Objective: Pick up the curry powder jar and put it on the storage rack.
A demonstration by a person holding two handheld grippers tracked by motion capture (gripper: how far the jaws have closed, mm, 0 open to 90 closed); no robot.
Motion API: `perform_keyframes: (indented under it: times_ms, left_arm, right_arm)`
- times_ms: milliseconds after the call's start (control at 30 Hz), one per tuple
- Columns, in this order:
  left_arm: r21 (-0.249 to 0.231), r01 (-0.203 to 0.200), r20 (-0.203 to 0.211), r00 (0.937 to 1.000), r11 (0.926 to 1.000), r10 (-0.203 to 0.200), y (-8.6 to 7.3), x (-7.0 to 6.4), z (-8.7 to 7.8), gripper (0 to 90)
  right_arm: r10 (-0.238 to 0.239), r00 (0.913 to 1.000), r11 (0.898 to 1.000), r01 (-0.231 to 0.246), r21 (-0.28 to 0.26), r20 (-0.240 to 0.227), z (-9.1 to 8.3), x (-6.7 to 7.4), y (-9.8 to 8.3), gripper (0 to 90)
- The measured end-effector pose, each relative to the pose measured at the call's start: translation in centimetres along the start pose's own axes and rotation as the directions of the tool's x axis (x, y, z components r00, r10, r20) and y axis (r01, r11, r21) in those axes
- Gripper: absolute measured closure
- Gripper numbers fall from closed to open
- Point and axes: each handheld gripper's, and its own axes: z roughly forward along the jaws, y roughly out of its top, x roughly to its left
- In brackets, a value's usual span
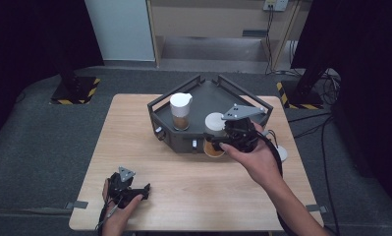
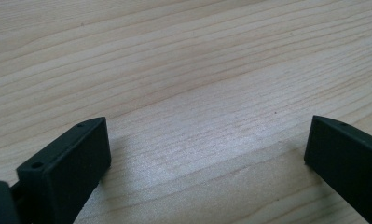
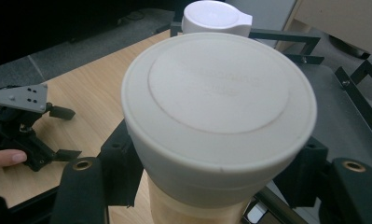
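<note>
A cup with a wide white lid (image 1: 214,121) and brownish body is held at the front edge of the dark grey tray (image 1: 208,93). My right gripper (image 1: 222,143) is shut on it below the lid (image 3: 218,93), one finger (image 3: 120,168) on each side. A second lidded cup (image 1: 181,110) stands upright inside the tray, at its left; its white lid (image 3: 216,17) shows behind the held cup. My left gripper (image 1: 145,191) rests on the wooden table (image 1: 183,196) near the front left corner. Its jaws (image 2: 207,149) are open over bare wood.
A small white round object (image 1: 282,153) lies on the table right of my right hand, with a cable running past it. Stand bases with yellow-black stripes (image 1: 75,91) sit on the floor beyond the table's far corners. The tray has raised rails (image 3: 337,116).
</note>
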Motion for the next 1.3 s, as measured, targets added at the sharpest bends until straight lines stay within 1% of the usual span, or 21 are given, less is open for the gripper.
perform_keyframes:
  times_ms: [267,333,433,500,667,1000,1167,1300]
  left_arm:
    - [0.000,0.000,0.000,1.0000,1.0000,0.000,0.0,0.0,0.0,0.0]
    - [0.000,0.000,0.000,1.0000,1.0000,0.000,0.0,0.0,0.0,0.0]
    - [0.000,0.000,0.000,1.0000,1.0000,0.000,0.0,0.0,0.0,0.0]
    - [0.000,0.000,0.000,1.0000,1.0000,0.000,0.0,0.0,0.0,0.0]
    - [0.000,0.000,0.000,1.0000,1.0000,0.000,0.0,0.0,0.0,0.0]
    - [0.000,0.000,0.000,1.0000,1.0000,0.000,0.0,0.0,0.0,0.0]
    - [0.000,0.000,0.000,1.0000,1.0000,0.000,0.0,0.0,0.0,0.0]
    - [-0.001,0.001,0.000,1.0000,1.0000,-0.001,0.0,0.0,0.0,0.0]
  right_arm:
    - [0.013,0.9999,1.000,-0.013,-0.003,0.008,0.4,-0.6,0.5,34.9]
    - [0.019,0.9998,1.000,-0.019,-0.004,0.004,0.5,-0.7,0.6,34.9]
    - [0.008,0.9999,1.000,-0.008,-0.001,0.007,0.7,-0.7,0.9,34.9]
    - [0.012,0.9999,1.000,-0.012,0.001,0.003,0.8,-0.8,1.0,34.9]
    - [0.006,1.0000,1.000,-0.006,0.002,0.005,0.9,-0.9,1.2,34.9]
    - [0.023,0.9997,1.000,-0.023,-0.007,0.001,1.5,-1.7,1.7,34.9]
    - [0.019,0.9998,1.000,-0.019,-0.009,0.004,1.9,-1.9,2.2,34.9]
    - [0.027,0.9996,1.000,-0.027,-0.011,0.006,2.2,-2.1,2.6,34.9]
